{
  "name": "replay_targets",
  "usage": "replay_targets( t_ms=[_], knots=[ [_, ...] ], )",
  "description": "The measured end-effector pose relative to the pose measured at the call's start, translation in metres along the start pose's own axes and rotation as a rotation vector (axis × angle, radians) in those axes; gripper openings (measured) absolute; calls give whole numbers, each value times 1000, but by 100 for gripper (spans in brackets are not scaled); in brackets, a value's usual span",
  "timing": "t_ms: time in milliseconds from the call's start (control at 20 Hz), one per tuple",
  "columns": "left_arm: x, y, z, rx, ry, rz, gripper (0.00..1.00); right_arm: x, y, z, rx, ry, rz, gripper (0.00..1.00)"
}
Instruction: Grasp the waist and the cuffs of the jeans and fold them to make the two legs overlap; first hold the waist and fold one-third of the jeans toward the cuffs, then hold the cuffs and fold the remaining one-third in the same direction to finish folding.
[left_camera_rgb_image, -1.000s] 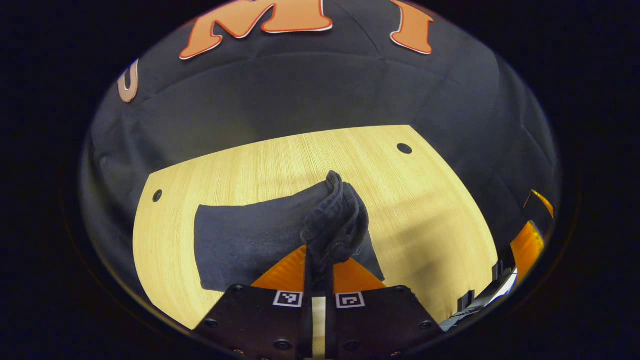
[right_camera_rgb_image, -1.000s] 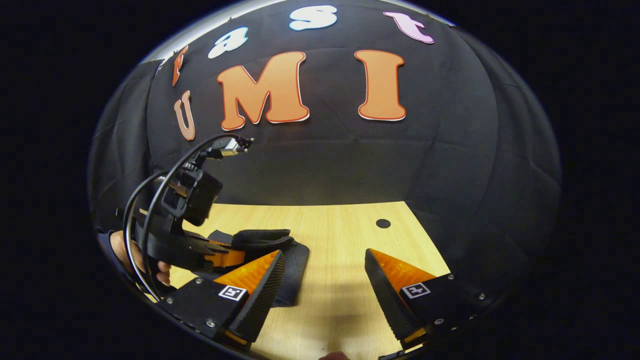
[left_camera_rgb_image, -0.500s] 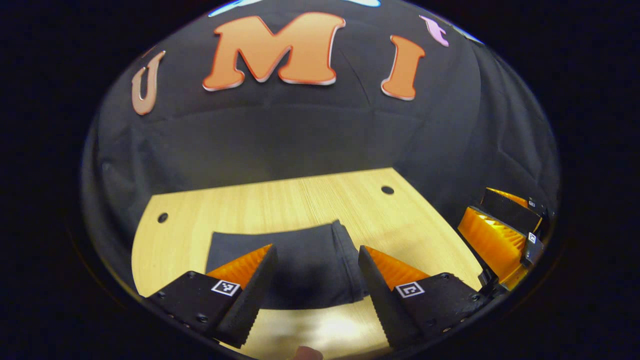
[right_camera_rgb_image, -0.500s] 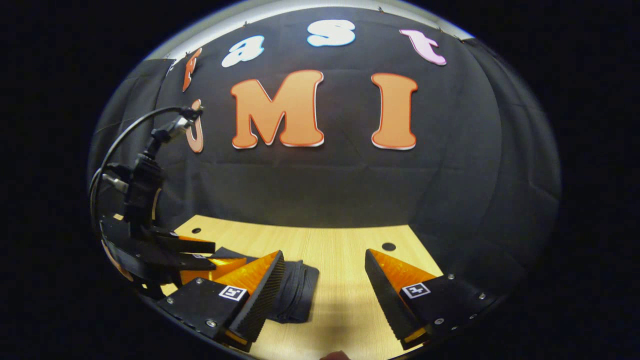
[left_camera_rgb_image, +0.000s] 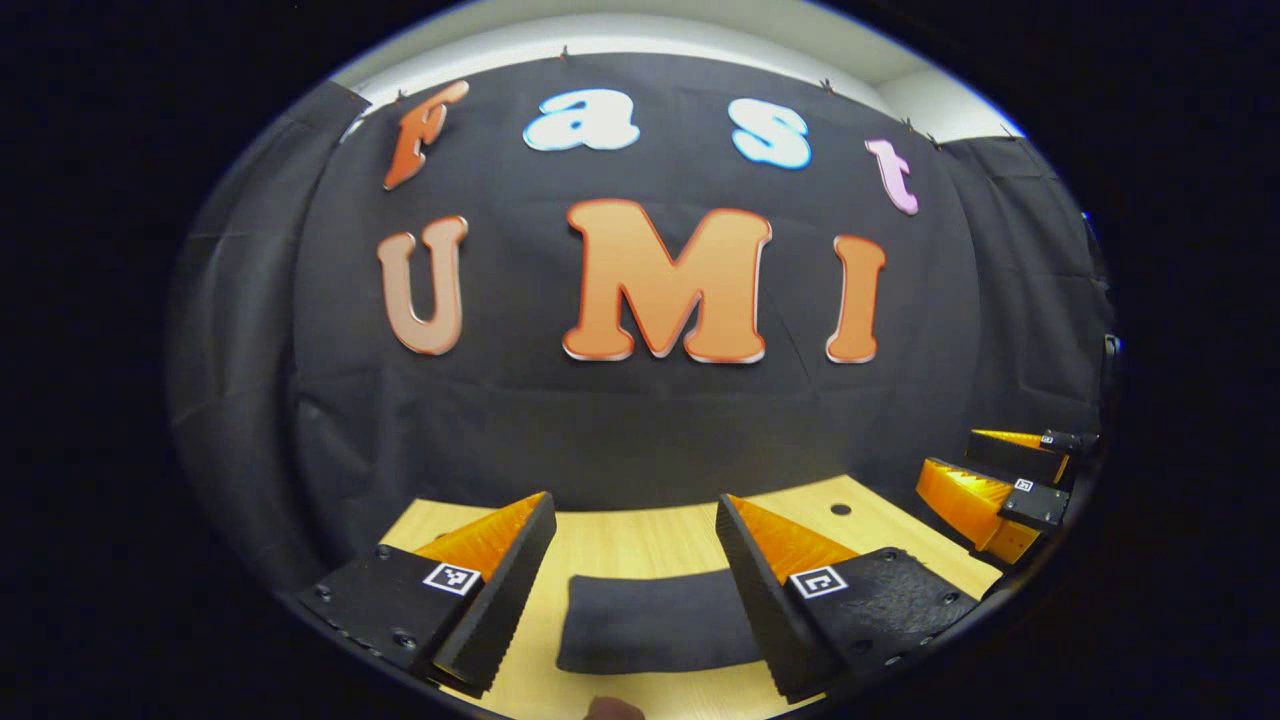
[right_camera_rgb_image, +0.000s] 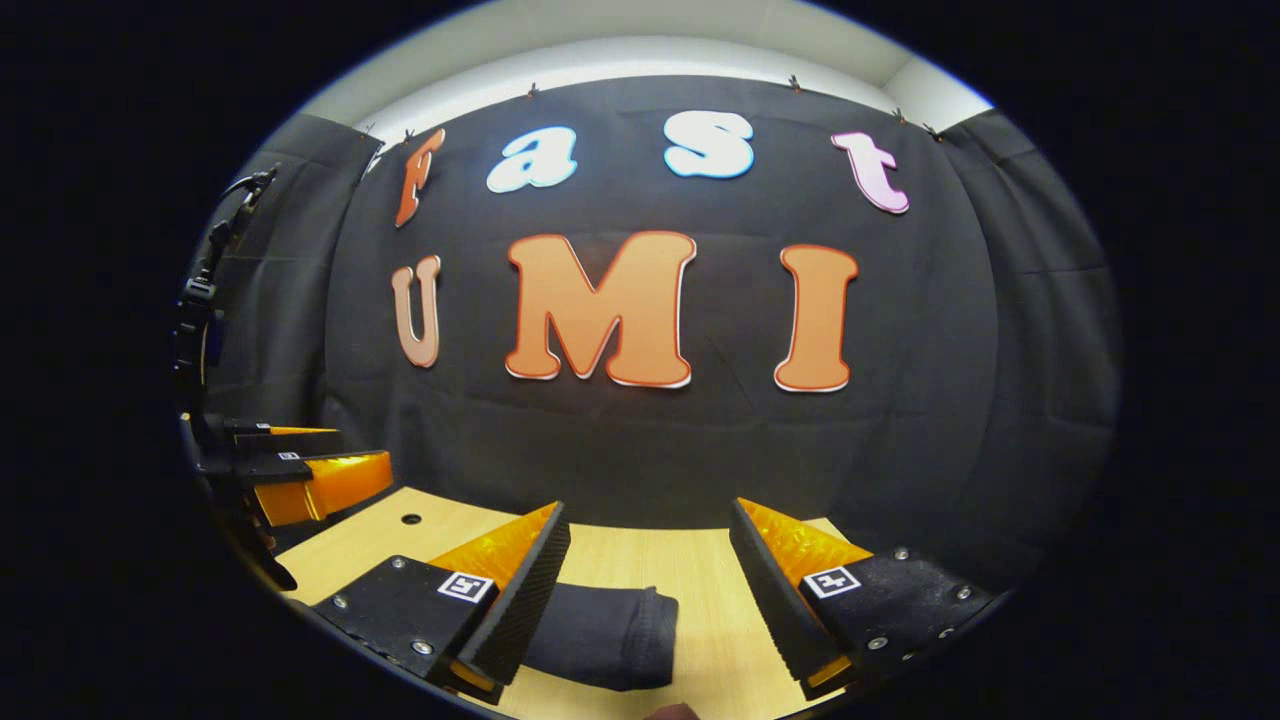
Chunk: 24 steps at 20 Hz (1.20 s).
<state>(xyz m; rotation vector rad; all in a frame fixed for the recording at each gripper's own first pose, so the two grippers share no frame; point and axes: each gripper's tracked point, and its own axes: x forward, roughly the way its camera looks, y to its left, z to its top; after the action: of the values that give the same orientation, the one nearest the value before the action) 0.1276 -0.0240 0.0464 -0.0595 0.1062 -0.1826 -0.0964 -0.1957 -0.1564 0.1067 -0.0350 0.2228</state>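
Observation:
The dark jeans (left_camera_rgb_image: 655, 625) lie folded into a flat bundle on the wooden table (left_camera_rgb_image: 640, 540). In the left gripper view my left gripper (left_camera_rgb_image: 635, 515) stands open above the bundle, nothing between its fingers. The right gripper view has the same jeans (right_camera_rgb_image: 605, 635) low between the fingers of my right gripper (right_camera_rgb_image: 650, 520), which is open and holds nothing. The right gripper (left_camera_rgb_image: 1000, 480) also appears at the far right of the left gripper view, and the left gripper (right_camera_rgb_image: 300, 470) sits at the left edge of the right gripper view.
The black cloth wall stands just behind the table's far edge. Small round holes mark the tabletop (left_camera_rgb_image: 841, 509) (right_camera_rgb_image: 411, 519). A cable (right_camera_rgb_image: 215, 250) rises from the left gripper's body.
My left gripper let go of the jeans and opened. Both grippers have lifted and drawn back from the table, and the folded bundle lies flat.

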Motion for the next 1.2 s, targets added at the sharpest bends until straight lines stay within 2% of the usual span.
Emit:
replay_targets(
  t_ms=[100,150,200,250,300,400,450,500,600,650,700,800,950,1000,1200],
  knots=[
    [-18,23,15,-4,-42,26,96,-9,20,7,-11,-21,22,96],
    [-27,33,21,-3,-61,43,100,-12,26,10,-16,-30,24,96],
    [-32,40,22,1,-74,55,96,-17,33,14,-16,-40,32,96],
    [-38,48,26,9,-91,73,100,-20,39,17,-9,-48,32,96],
    [-46,56,28,16,-100,90,96,-23,45,19,-4,-58,39,96],
    [-60,67,30,13,-129,108,96,-30,52,22,-2,-75,46,96],
    [-65,71,32,11,-154,119,92,-31,55,24,-3,-91,47,100],
    [-69,74,33,15,-171,127,92,-34,55,25,-2,-101,43,91],
    [-76,78,28,32,-175,139,96,-36,59,22,0,-107,45,91],
    [-78,79,27,33,-170,142,92,-38,60,19,-2,-103,50,96],
    [-82,79,26,31,-174,139,96,-40,61,18,-8,-106,52,91],
    [-87,75,26,39,-199,137,92,-43,57,19,-19,-116,39,91],
    [-93,68,25,75,-223,146,96,-49,53,19,-16,-139,34,100],
    [-92,66,24,83,-220,156,92,-50,53,19,-20,-149,30,96],
    [-93,59,14,80,-192,148,95,-53,55,13,-56,-154,41,98]
  ],
)
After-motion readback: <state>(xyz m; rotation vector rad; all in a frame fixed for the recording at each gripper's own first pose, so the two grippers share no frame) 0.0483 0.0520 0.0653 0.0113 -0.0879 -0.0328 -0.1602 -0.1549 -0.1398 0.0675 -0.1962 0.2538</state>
